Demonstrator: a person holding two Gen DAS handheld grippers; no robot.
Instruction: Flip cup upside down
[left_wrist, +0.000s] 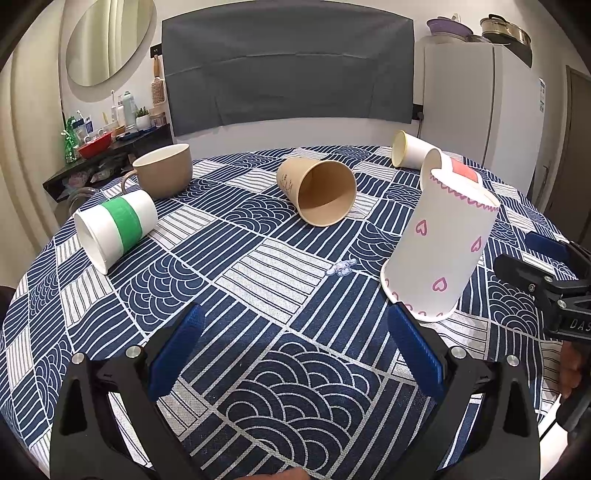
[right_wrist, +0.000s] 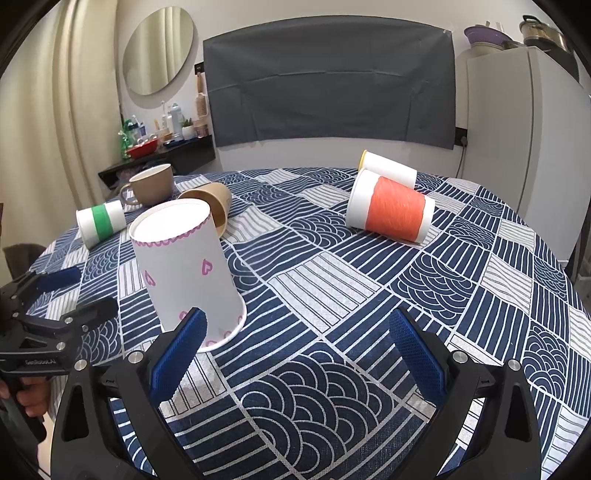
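Note:
A white paper cup with pink hearts (left_wrist: 441, 243) stands upside down, rim on the tablecloth and leaning a little; it also shows in the right wrist view (right_wrist: 186, 273). My left gripper (left_wrist: 295, 350) is open and empty, its right finger just in front of the cup's rim. My right gripper (right_wrist: 295, 350) is open and empty, its left finger just in front of the cup. Each gripper shows at the edge of the other's view: the right one (left_wrist: 546, 266) and the left one (right_wrist: 55, 299).
Lying on their sides on the patterned tablecloth (left_wrist: 258, 295): a green-banded cup (left_wrist: 114, 229), a brown paper cup (left_wrist: 317, 192), an orange-banded cup (right_wrist: 391, 210) and a plain white cup (right_wrist: 388, 168). A tan mug (left_wrist: 162, 173) stands upright at the back left.

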